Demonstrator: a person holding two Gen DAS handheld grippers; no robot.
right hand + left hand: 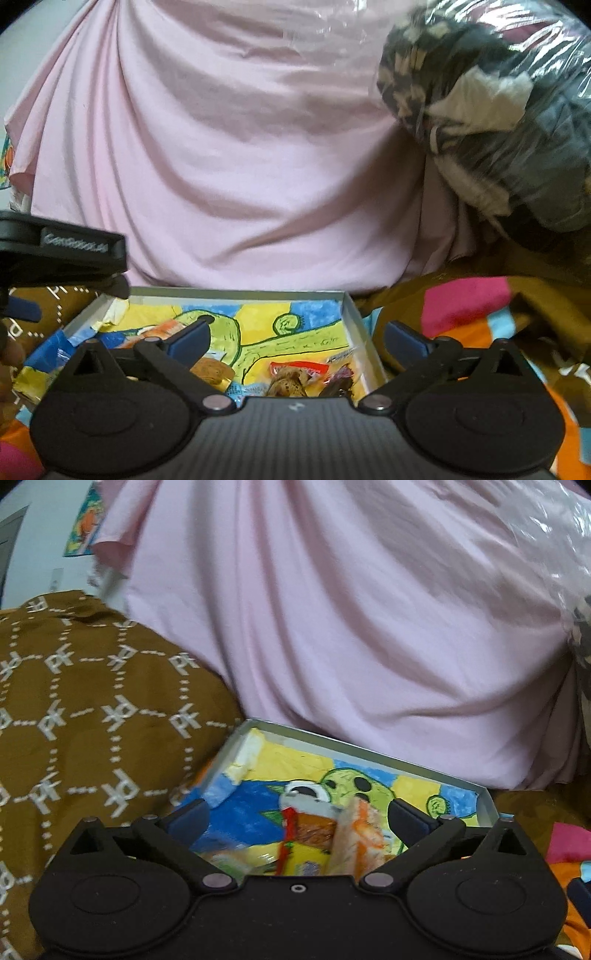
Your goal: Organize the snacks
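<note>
Left gripper point(297, 814) with jaws spread wide, nothing pressed between its blue pads, pointing slightly downward, right gripper point(297, 338) likewise spread wide and empty, pointing level, the left gripper's black body visible off the right one's left jaw

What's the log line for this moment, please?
left gripper: open, empty | right gripper: open, empty | snack packets: in the box | box: on bedding, before pink cloth

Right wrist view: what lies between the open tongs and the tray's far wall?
Wrapped snacks on the tray's painted lining; the right tongs grip nothing.
</note>
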